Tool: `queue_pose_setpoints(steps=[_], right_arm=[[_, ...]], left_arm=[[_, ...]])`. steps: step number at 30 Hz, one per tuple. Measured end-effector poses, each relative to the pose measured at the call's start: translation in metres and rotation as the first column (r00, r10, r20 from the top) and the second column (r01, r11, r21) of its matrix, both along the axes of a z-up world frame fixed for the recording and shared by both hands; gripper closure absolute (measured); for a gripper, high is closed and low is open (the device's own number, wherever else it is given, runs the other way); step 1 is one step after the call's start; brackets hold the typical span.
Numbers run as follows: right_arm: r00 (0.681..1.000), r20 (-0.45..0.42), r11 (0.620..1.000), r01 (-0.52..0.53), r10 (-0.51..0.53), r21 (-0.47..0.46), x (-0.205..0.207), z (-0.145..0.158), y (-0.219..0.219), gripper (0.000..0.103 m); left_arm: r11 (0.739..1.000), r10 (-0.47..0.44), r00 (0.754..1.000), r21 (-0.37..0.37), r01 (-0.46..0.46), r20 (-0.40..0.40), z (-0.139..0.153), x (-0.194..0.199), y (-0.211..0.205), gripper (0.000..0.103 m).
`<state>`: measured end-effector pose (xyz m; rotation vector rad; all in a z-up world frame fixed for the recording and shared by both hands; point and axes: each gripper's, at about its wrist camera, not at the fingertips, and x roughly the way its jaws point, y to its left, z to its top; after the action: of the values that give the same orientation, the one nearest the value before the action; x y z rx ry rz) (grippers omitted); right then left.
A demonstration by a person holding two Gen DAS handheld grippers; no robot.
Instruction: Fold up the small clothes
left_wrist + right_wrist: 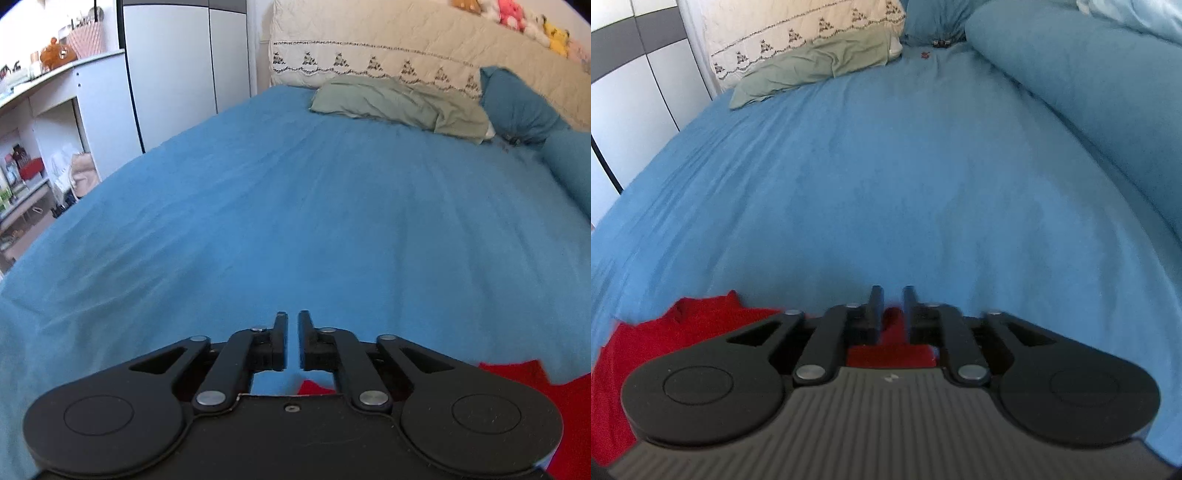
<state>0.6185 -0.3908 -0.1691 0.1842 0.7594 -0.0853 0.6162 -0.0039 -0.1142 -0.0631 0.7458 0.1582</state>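
Note:
A red garment [517, 376] lies flat on the blue bedsheet [295, 203] at the near edge, mostly hidden under both grippers. In the left wrist view my left gripper [293, 315] shows a narrow gap between its fingers with only blue sheet in it; the red cloth lies below and to its right. In the right wrist view the red garment [701, 325] spreads to the lower left. My right gripper [892, 291] stands open just over the cloth's far edge. A bit of red shows in the gap between its fingers, which do not press on it.
At the head of the bed lie a pale green pillow [399, 105] and a blue pillow [517, 107], against a cream quilted cover [406, 37] topped with plush toys [517, 18]. A rolled blue duvet [1089, 92] runs along the right side. A wardrobe [177, 66] and cluttered shelves [37, 147] stand left.

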Motion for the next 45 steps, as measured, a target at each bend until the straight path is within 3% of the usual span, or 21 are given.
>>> queue_pose_setpoints(steps=[1, 2, 3, 4, 7, 11, 13, 16, 18, 21, 24, 25, 26, 28, 30, 32, 35, 40, 45], right_arm=[[1.0, 0.013, 1.0, -0.008, 0.009, -0.015, -0.005, 0.003, 0.003, 0.021], [0.998, 0.043, 0.999, -0.034, 0.035, -0.031, -0.018, 0.007, 0.006, 0.009], [0.995, 0.061, 0.996, -0.078, 0.08, -0.04, -0.031, 0.011, 0.011, 0.009], [0.991, 0.055, 0.992, -0.116, 0.119, -0.047, -0.041, 0.014, 0.016, 0.009], [0.98, 0.024, 0.979, -0.197, 0.198, -0.044, -0.077, 0.016, 0.031, 0.008], [0.968, -0.01, 0.967, -0.251, 0.251, -0.039, -0.118, 0.001, 0.052, 0.007], [0.965, -0.046, 0.964, -0.259, 0.256, -0.057, -0.132, -0.016, 0.059, 0.007], [0.965, -0.121, 0.96, -0.246, 0.231, -0.135, -0.148, -0.05, 0.066, 0.008], [0.969, -0.104, 0.957, -0.24, 0.225, -0.164, -0.164, -0.061, 0.059, 0.007], [0.976, -0.088, 0.969, -0.209, 0.199, -0.135, -0.175, -0.066, 0.047, 0.007], [0.973, -0.09, 0.962, -0.224, 0.212, -0.154, -0.174, -0.067, 0.047, 0.007], [0.972, -0.098, 0.961, -0.229, 0.216, -0.158, -0.17, -0.067, 0.047, 0.007], [0.971, -0.104, 0.961, -0.23, 0.216, -0.155, -0.17, -0.066, 0.047, 0.007], [0.969, -0.12, 0.962, -0.231, 0.214, -0.147, -0.168, -0.063, 0.047, 0.007], [0.971, -0.135, 0.963, -0.219, 0.199, -0.154, -0.171, -0.053, 0.048, 0.006], [0.976, -0.125, 0.964, -0.199, 0.178, -0.176, -0.175, -0.038, 0.052, 0.006], [0.983, -0.118, 0.976, -0.155, 0.137, -0.154, -0.187, -0.018, 0.05, 0.005], [0.986, -0.166, 0.997, -0.03, 0.018, -0.07, -0.206, -0.004, 0.042, 0.005], [0.977, -0.184, 0.986, 0.128, -0.108, 0.102, -0.219, -0.018, 0.029, 0.005]], left_arm=[[1.0, -0.012, 1.0, -0.013, 0.012, 0.007, 0.005, -0.007, 0.001, 0.059], [0.999, -0.037, 0.999, -0.007, 0.037, 0.014, 0.01, -0.018, 0.001, 0.049], [0.998, -0.064, 0.998, 0.004, 0.064, 0.015, 0.014, -0.028, 0.0, 0.035], [0.995, -0.1, 0.995, 0.016, 0.1, 0.01, 0.018, -0.043, -0.001, 0.033], [0.981, -0.193, 0.98, 0.008, 0.193, -0.04, 0.017, -0.087, -0.002, 0.033], [0.961, -0.276, 0.952, -0.024, 0.275, -0.131, -0.011, -0.133, -0.008, 0.033], [0.955, -0.297, 0.94, -0.036, 0.295, -0.167, -0.03, -0.145, -0.013, 0.032], [0.948, -0.308, 0.928, 0.015, 0.318, -0.211, -0.059, -0.154, -0.017, 0.031], [0.942, -0.32, 0.926, 0.041, 0.334, -0.199, -0.069, -0.158, -0.013, 0.027], [0.938, -0.328, 0.924, 0.05, 0.344, -0.196, -0.073, -0.158, -0.014, 0.022], [0.942, -0.311, 0.927, 0.063, 0.33, -0.208, -0.072, -0.153, -0.014, 0.011], [0.953, -0.272, 0.937, 0.072, 0.294, -0.22, -0.071, -0.15, -0.011, 0.002], [0.965, -0.23, 0.945, 0.069, 0.252, -0.234, -0.071, -0.147, -0.007, 0.0], [0.982, -0.177, 0.955, 0.021, 0.188, -0.239, -0.066, -0.147, 0.004, 0.003], [0.983, -0.156, 0.96, 0.055, 0.173, -0.232, -0.054, -0.153, 0.003, 0.008], [0.973, -0.169, 0.963, 0.119, 0.197, -0.208, -0.036, -0.164, -0.007, 0.008], [0.958, -0.217, 0.961, 0.155, 0.243, -0.17, -0.01, -0.186, -0.024, 0.007], [0.948, -0.286, 0.942, 0.089, 0.304, -0.173, 0.009, -0.21, -0.064, 0.002], [0.948, -0.304, 0.93, 0.033, 0.317, -0.208, -0.011, -0.21, -0.103, 0.002]])
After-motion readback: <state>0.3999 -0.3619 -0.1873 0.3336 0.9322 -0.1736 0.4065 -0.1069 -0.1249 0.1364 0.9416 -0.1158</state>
